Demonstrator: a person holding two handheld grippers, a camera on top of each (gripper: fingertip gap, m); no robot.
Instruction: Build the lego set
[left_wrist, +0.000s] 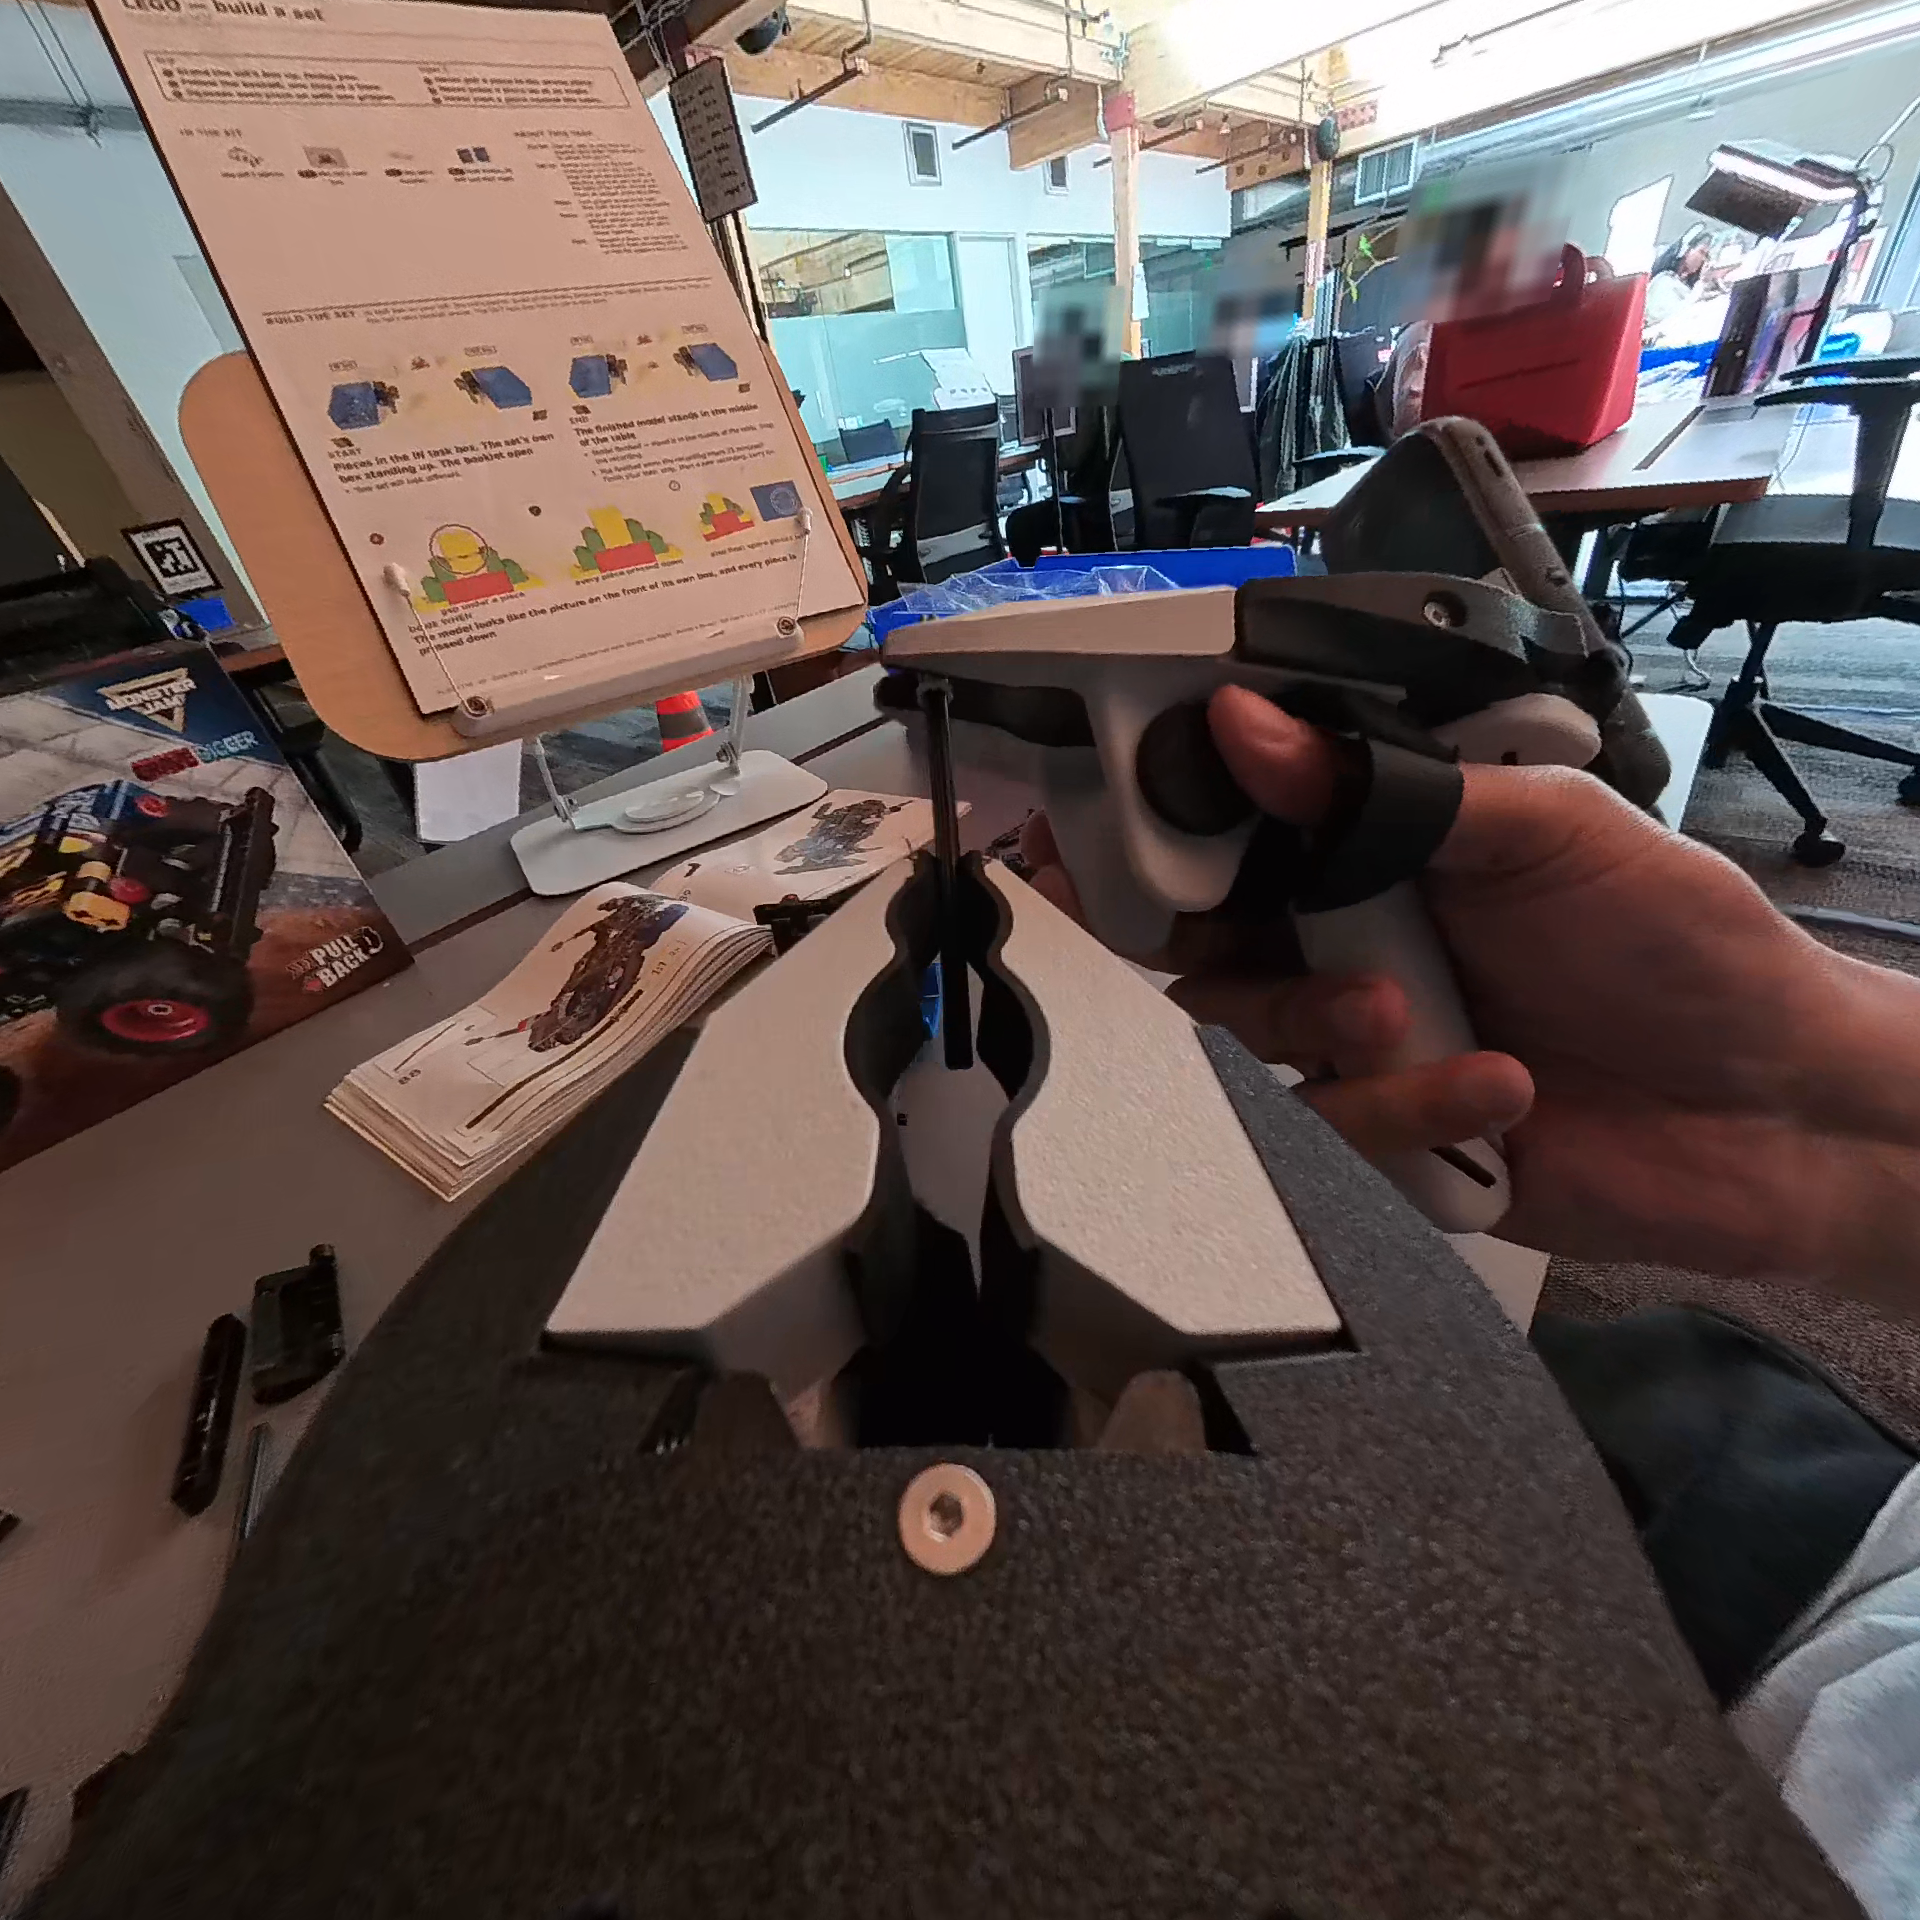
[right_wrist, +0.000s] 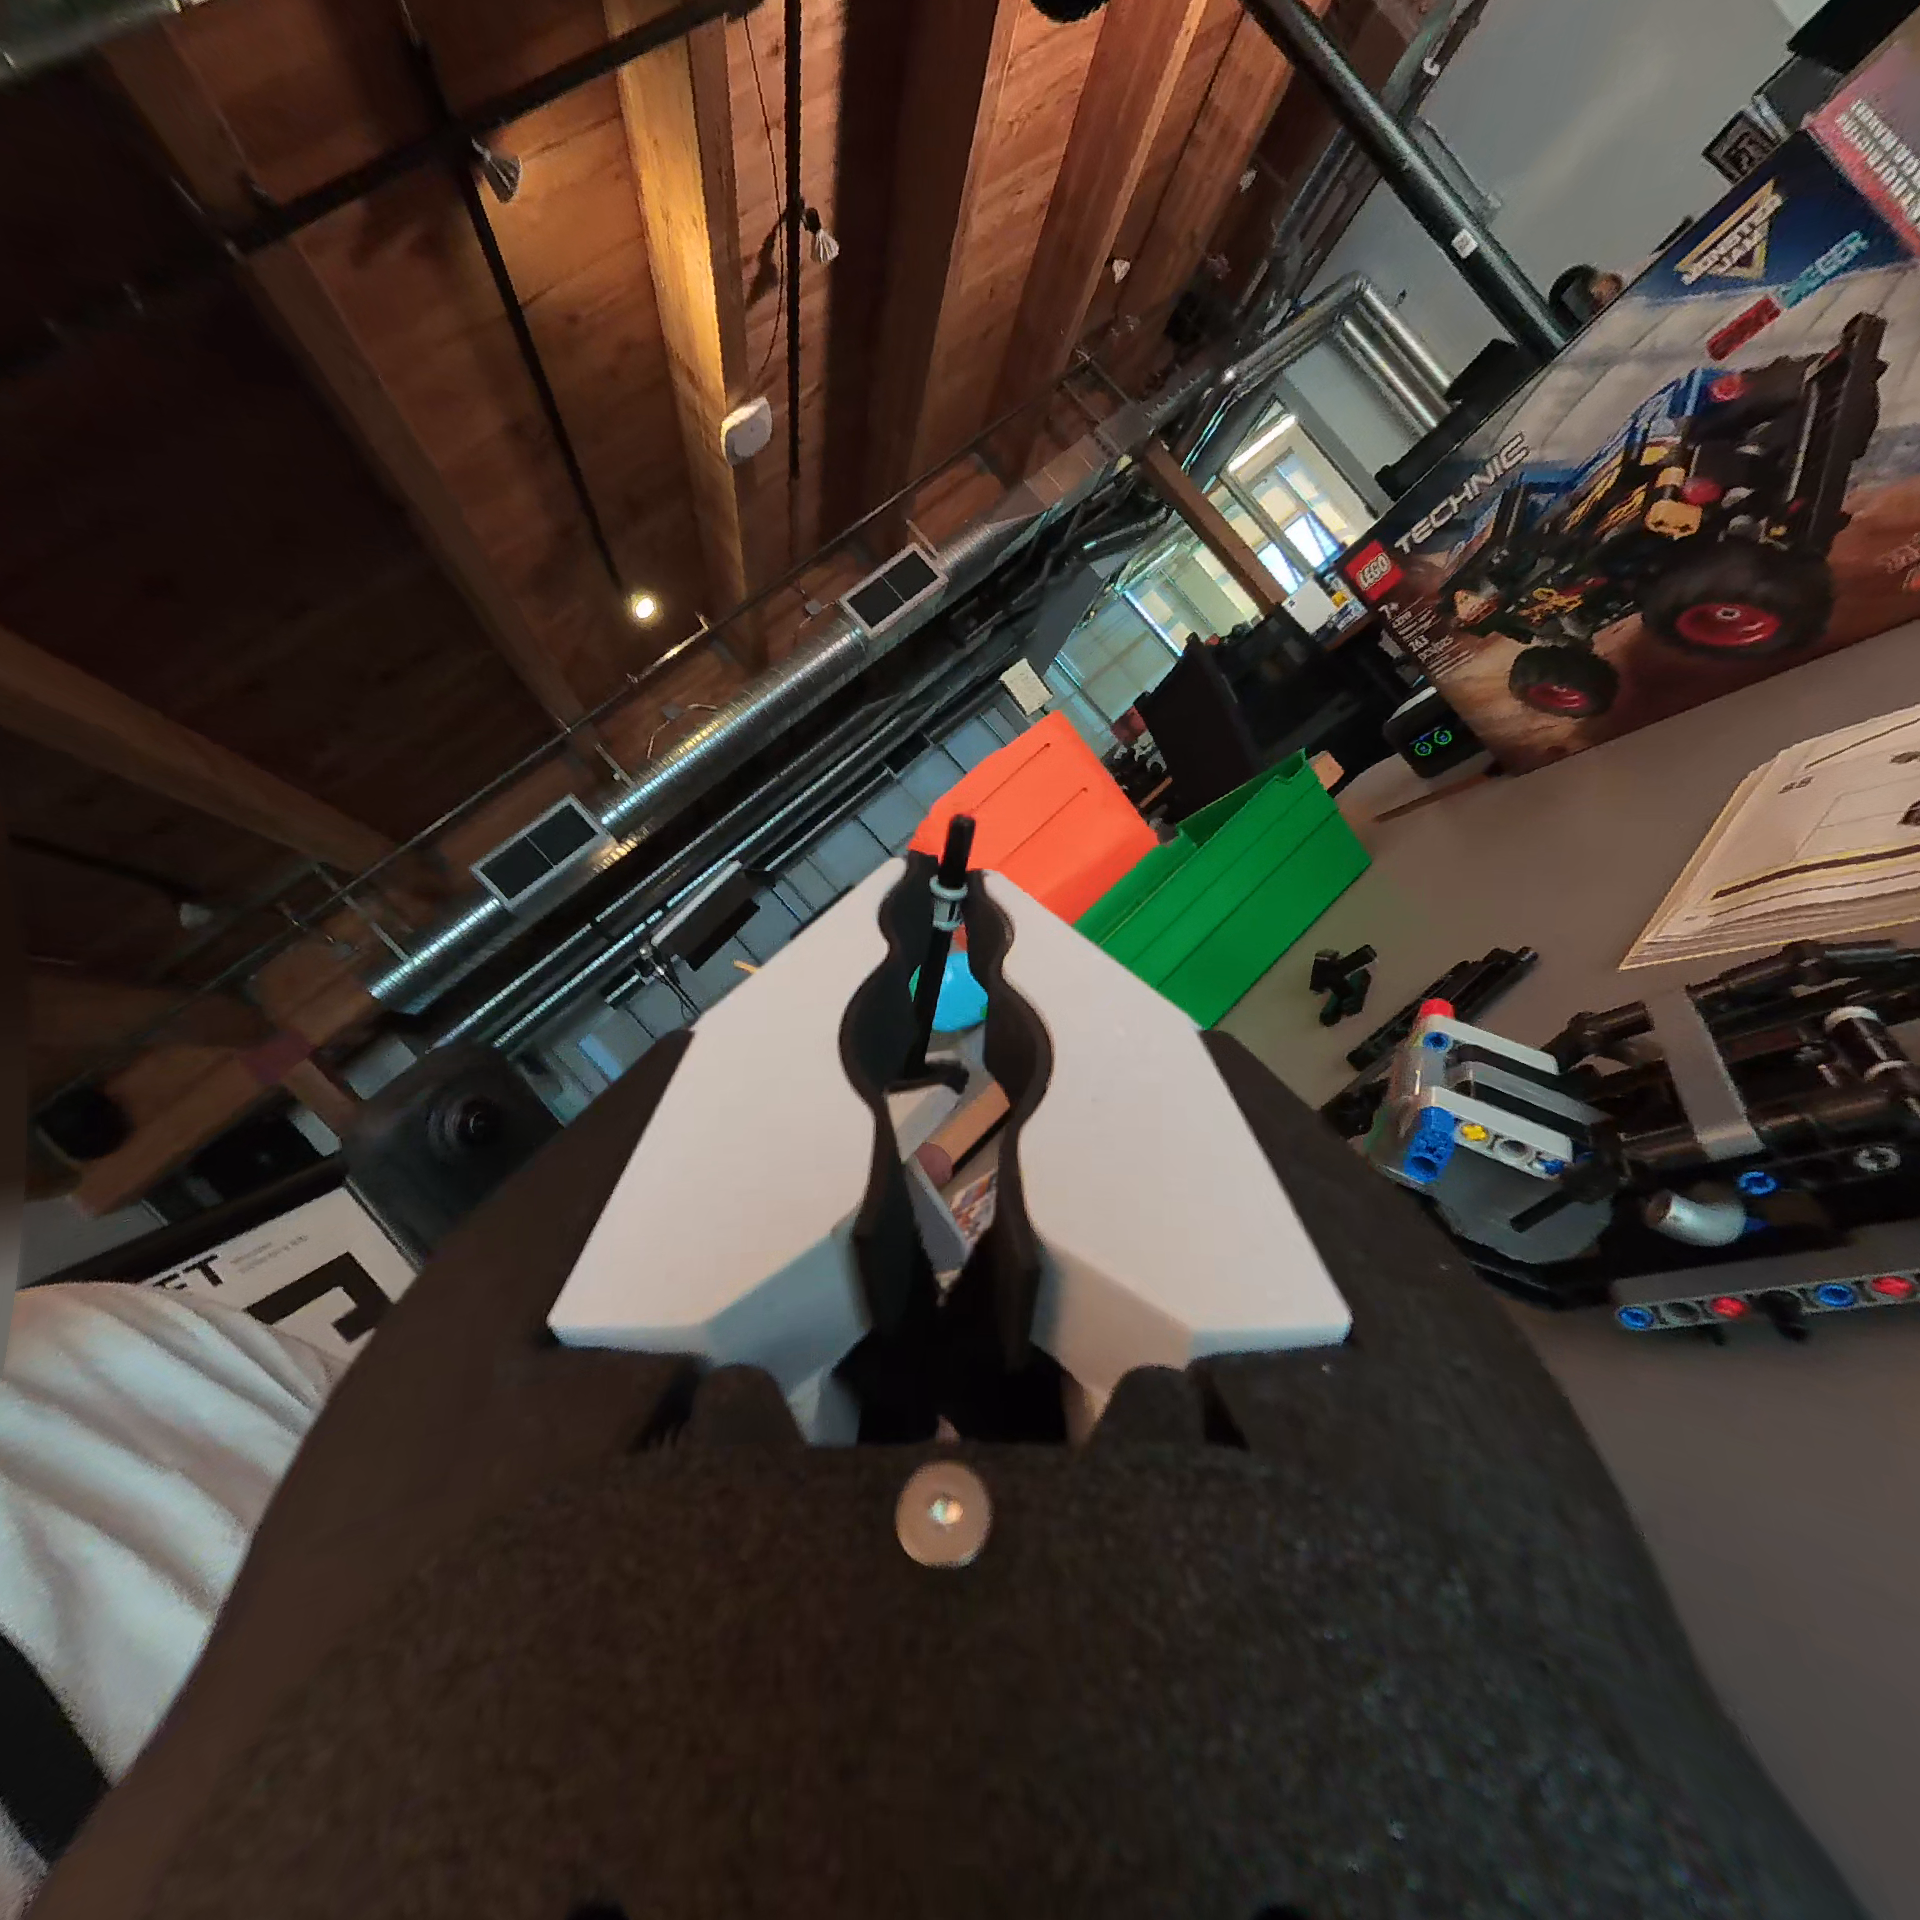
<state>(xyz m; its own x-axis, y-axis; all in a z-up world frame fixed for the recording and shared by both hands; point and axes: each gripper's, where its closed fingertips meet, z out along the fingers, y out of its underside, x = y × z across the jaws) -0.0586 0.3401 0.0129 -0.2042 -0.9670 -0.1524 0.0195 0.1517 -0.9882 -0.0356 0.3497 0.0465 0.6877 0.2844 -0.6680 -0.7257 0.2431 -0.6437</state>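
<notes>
A thin black axle (left_wrist: 943, 769) stands upright between my two grippers. My left gripper (left_wrist: 948, 868) is shut on its lower part in the left wrist view. My right gripper (left_wrist: 904, 670), held by a hand (left_wrist: 1621, 997), comes in from the right and grips the axle's top end. In the right wrist view my right gripper (right_wrist: 945, 883) is shut on the axle (right_wrist: 958, 842), where a small pale bush sits at the fingertips. The partly built dark model (right_wrist: 1662, 1132) lies on the grey table to the right. The left gripper is mostly hidden there.
The set's box (left_wrist: 135, 862) stands at the left, also in the right wrist view (right_wrist: 1662, 499). An open booklet (left_wrist: 551, 1029) lies before a sheet stand (left_wrist: 499, 343). Loose black pieces (left_wrist: 296, 1320) lie near left. Green (right_wrist: 1226, 894) and orange (right_wrist: 1039, 810) bins stand behind. Spacing between my two grippers at the tips: around 4 cm.
</notes>
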